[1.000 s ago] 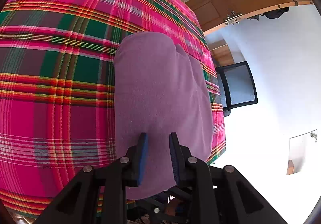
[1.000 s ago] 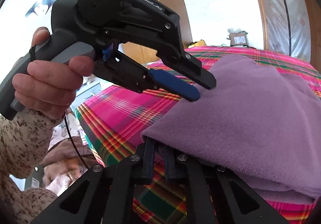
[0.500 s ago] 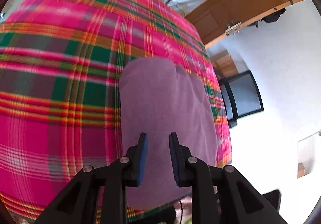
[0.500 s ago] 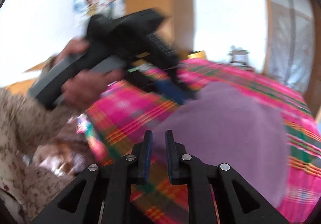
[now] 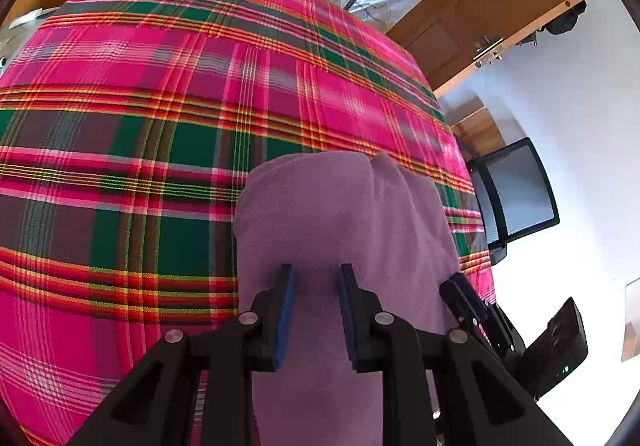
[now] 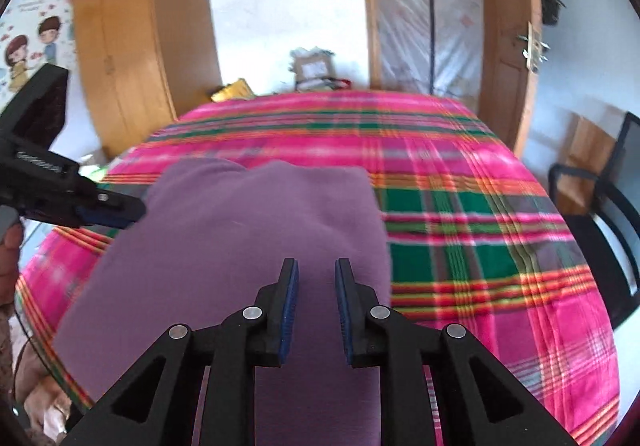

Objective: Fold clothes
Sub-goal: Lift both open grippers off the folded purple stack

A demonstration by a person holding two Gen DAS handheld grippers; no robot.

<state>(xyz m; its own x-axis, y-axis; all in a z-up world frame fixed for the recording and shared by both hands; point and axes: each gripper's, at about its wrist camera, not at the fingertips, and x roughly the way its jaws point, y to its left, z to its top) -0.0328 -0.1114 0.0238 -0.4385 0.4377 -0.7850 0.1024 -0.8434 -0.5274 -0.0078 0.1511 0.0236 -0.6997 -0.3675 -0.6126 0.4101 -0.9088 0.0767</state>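
Hovering over folded purple garment (image 5: 344, 230) on plaid cloth (image 5: 160, 94): left tool (image 5: 316, 278) parted, empty; right tool (image 6: 316, 272) just opening, empty.

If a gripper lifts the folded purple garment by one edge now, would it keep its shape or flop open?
The purple garment would probably flop: its edges are rounded and its surface bulges softly, so it looks limp. The fuzzy, fleece-like nap suggests it will not slip easily on the plaid bedcover. It looks light for its bulk, and unlikely to be damaged.
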